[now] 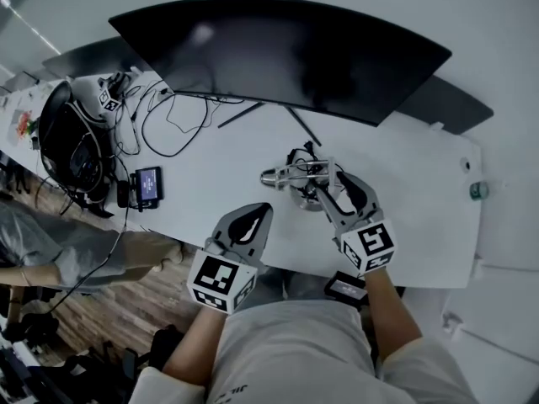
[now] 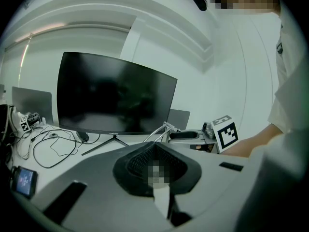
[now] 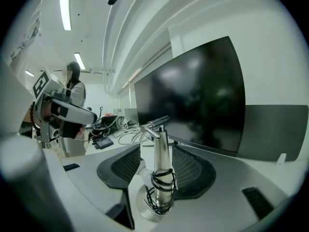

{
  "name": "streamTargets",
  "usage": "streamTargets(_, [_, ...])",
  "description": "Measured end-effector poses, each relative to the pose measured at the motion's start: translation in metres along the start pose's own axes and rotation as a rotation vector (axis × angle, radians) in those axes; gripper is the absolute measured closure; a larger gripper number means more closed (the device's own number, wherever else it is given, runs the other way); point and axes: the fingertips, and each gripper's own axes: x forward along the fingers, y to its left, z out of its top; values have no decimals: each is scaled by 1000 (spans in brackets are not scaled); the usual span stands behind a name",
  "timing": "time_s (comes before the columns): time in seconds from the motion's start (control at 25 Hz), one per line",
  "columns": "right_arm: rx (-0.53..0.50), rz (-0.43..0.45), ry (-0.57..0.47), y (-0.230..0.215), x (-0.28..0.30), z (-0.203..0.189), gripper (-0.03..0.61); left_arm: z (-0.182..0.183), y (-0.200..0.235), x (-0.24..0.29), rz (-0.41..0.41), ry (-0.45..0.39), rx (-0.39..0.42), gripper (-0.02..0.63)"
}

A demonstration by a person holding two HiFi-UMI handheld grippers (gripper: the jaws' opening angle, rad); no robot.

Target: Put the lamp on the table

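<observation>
Metal lamp (image 3: 163, 163) stands upright on tabletop (image 1: 219, 183) before monitor (image 1: 286, 57), between open jaws of right gripper (image 1: 327, 182), pads clear. Left gripper (image 1: 257, 215) jaws closed, empty. Likely stiff, slick, base-heavy; best hold is the stem above the cord (image 3: 161, 190) wrap.

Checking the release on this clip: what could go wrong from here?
The right tool, jaws open, straddles the slim silver metal desk lamp standing on the white table; a crooked retreat could clip its stem and tip it. The black cord coiled round the stem could snag a pad.

Silver lamp (image 3: 161, 166) upright on white table (image 1: 215, 188) — cord wound round stem.
</observation>
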Motion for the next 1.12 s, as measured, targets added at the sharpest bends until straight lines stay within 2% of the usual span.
streamTargets(0.2, [-9, 9, 1, 4, -18, 0, 373, -2, -1, 2, 3, 0, 3, 612])
streamTargets(0.56, [-32, 6, 24, 12, -56, 5, 528, 2, -6, 0, -7, -1, -1, 612])
streamTargets(0.88, [-17, 20, -3, 10, -68, 29, 546, 6, -8, -1, -12, -4, -12, 612])
streamTargets(1.12, [-9, 28, 16, 13, -68, 45, 548, 10, -16, 5, -32, -9, -3, 612])
